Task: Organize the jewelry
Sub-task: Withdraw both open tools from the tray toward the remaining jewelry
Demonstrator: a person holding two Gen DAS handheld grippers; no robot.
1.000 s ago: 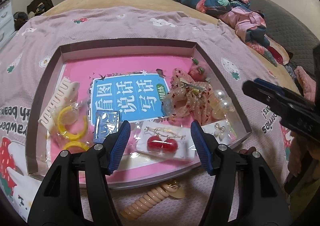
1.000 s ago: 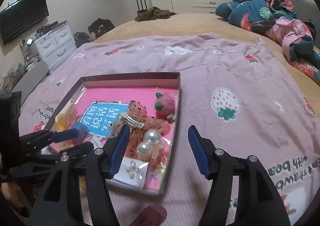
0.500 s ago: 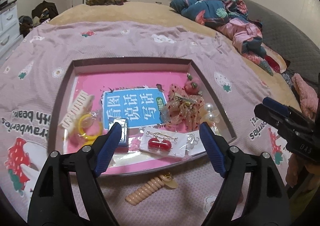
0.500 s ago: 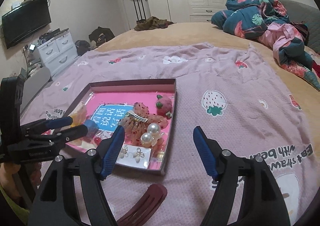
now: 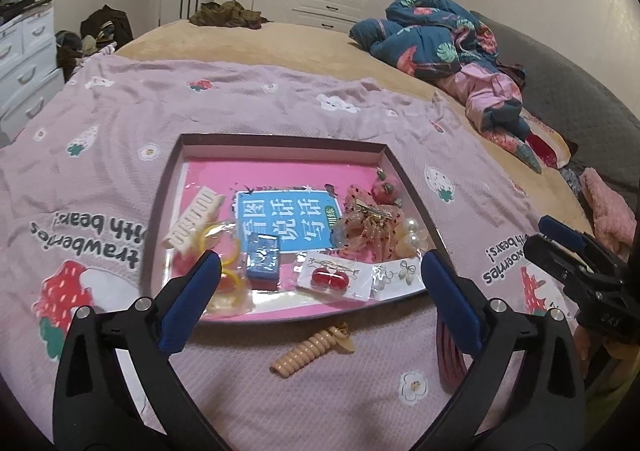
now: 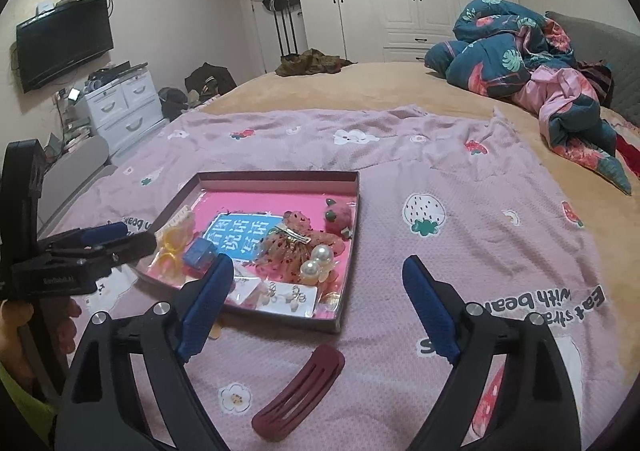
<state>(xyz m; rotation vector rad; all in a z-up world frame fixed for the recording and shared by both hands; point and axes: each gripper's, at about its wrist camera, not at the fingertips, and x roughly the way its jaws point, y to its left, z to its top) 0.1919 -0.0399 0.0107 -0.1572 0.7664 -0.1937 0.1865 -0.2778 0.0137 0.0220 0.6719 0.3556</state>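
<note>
A shallow tray [image 5: 280,141] with a pink lining lies on the lilac blanket. It holds a cream claw clip [image 5: 192,223], yellow hoops [image 5: 224,251], a small blue box [image 5: 262,261], red cherry earrings [image 5: 330,279] on a card, pearl pieces [image 5: 412,235] and a frilly orange bow [image 5: 368,227]. A peach spiral clip [image 5: 308,351] and a maroon hair clip [image 6: 300,395] lie on the blanket in front of the tray. My left gripper [image 5: 320,263] hovers over the tray's near edge, jaws opening, nothing between them. My right gripper [image 6: 318,263] hovers above the tray's near right corner, also opening and empty.
A strawberry plush [image 6: 338,215] sits in the tray's far right corner. A crumpled blue and pink quilt [image 6: 520,63] lies at the back right of the bed. White drawers [image 6: 120,107] stand left of the bed. Bare blanket [image 6: 460,191] stretches right of the tray.
Both grippers have pulled back and risen away from the tray, and their jaws have spread wider. The peach spiral clip and the maroon clip now show fully in front of the tray.
</note>
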